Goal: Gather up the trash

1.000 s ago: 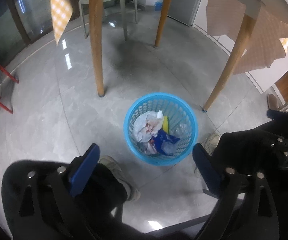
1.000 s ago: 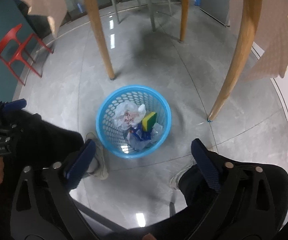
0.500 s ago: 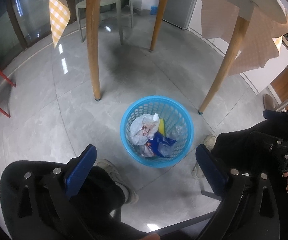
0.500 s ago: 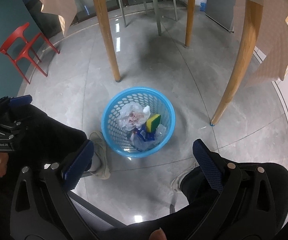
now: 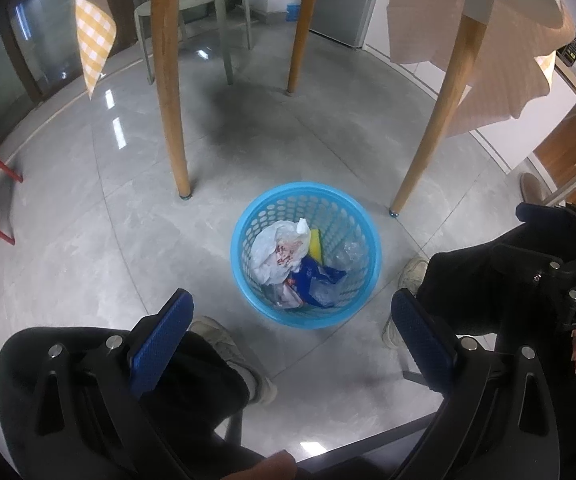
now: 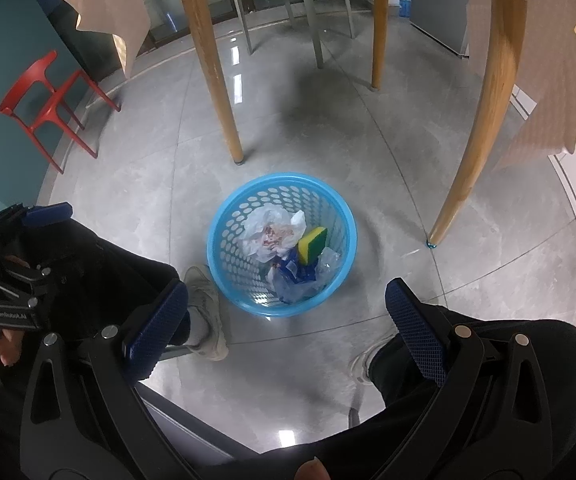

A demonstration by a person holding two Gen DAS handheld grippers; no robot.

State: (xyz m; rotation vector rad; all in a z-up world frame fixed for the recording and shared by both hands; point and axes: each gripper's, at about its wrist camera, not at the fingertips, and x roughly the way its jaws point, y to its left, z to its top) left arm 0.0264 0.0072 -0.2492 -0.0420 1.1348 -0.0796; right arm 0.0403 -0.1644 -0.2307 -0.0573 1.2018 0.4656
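Observation:
A blue plastic basket [image 5: 364, 216] [image 6: 223, 216] stands on the grey floor between the person's feet. Inside lie a crumpled white bag [image 5: 275, 250] [image 6: 267, 232], a yellow-green sponge [image 6: 312, 244] [image 5: 315, 245], a blue wrapper [image 5: 316, 276] [image 6: 300, 274] and clear plastic [image 5: 346, 252]. My left gripper [image 5: 294, 340] hangs open above and short of the basket, nothing between its blue pads. My right gripper [image 6: 285, 328] is open too, held empty over the near rim. Each gripper shows at the edge of the other's view.
Wooden table legs [image 5: 169, 80] [image 5: 434, 128] [image 6: 211, 64] [image 6: 472, 128] stand behind the basket under a draped tablecloth [image 5: 488, 60]. A grey stool [image 6: 288, 8] sits further back, a red chair [image 6: 43, 108] to the left. The person's shoes [image 5: 227, 344] [image 6: 203, 304] and dark trouser legs flank the basket.
Both grippers have lifted and pulled back a little, so the basket sits slightly farther off. Both stay open and empty.

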